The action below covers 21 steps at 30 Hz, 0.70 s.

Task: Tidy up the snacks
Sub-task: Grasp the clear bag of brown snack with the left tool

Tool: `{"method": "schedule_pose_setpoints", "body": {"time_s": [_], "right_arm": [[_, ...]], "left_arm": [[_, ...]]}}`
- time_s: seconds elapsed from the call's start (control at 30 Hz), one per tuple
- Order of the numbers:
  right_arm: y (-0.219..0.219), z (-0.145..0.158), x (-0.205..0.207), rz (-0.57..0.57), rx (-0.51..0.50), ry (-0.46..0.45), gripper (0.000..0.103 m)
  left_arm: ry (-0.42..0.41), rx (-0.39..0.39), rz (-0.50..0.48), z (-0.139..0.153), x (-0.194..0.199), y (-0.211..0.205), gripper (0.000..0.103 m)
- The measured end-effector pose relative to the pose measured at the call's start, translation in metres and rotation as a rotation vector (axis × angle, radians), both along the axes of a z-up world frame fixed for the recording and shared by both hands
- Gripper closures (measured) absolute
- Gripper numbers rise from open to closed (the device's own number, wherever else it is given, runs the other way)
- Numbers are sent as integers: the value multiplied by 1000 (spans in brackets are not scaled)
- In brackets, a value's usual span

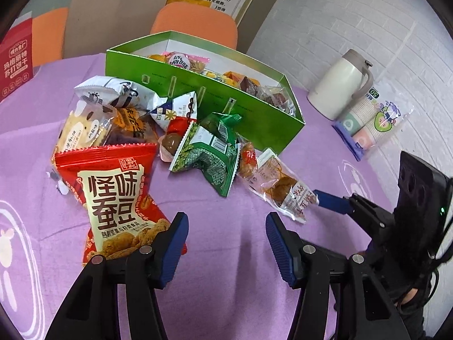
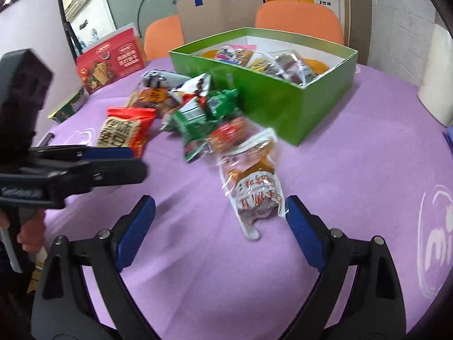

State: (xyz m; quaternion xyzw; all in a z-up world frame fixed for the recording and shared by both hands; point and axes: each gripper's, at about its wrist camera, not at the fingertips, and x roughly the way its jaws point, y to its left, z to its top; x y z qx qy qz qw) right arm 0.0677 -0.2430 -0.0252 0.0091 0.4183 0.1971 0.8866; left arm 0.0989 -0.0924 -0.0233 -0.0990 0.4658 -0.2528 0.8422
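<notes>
Blue-padded left tongs [image 1: 226,243] sit nearest in the left wrist view, spread wide over the purple cloth-covered counter [image 1: 215,283] and gripping nothing; the left pad lies against the lower edge of a red crinkly snack bag with large Chinese lettering [image 1: 113,195]. Beyond it, a loose heap of snack packets spreads toward a green open-topped cardboard box [image 1: 215,96] already partly filled with wrapped snacks: a green foil packet [image 1: 211,155], a white packet with dark print [image 1: 113,90], and to the right a clear packet of brown snack pieces [image 1: 279,185].

Right tongs [image 2: 220,226], seen in the right wrist view, are also spread wide and empty, with the near end of that clear packet [image 2: 254,195] lying between the pads, its edge just beside the right pad. In the left wrist view only one blue tip of the right tongs [image 1: 331,201] shows, meeting the packet's near end.

Only the left wrist view shows a white insulated jug [image 1: 339,85] and a plastic sleeve of paper cups [image 1: 373,119] at the far right. Only the right wrist view shows a red biscuit box [image 2: 109,62] in full at the far left, along with a hand [image 2: 31,232] under the left tool.
</notes>
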Motion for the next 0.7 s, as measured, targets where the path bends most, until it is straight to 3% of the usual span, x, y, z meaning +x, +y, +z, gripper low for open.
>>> {"method": "schedule_pose_setpoints", "body": {"time_s": [0.33,0.43,0.6,0.7], "right_arm": [[-12,-10,-1,-151,-24,8,28],[-16,-9,1,-156,-24,2,36],[-21,-9,10,-149,7,0,38],[-22,-11,14,-143,60,26,49]], "left_arm": [[73,-82,-93,-4,14,-44,45],[105,-80,-100,-9,23,-60,45],[143,-99,-123,-15,32,-78,46],[149,-102,-134,-15,34,-85,47]]}}
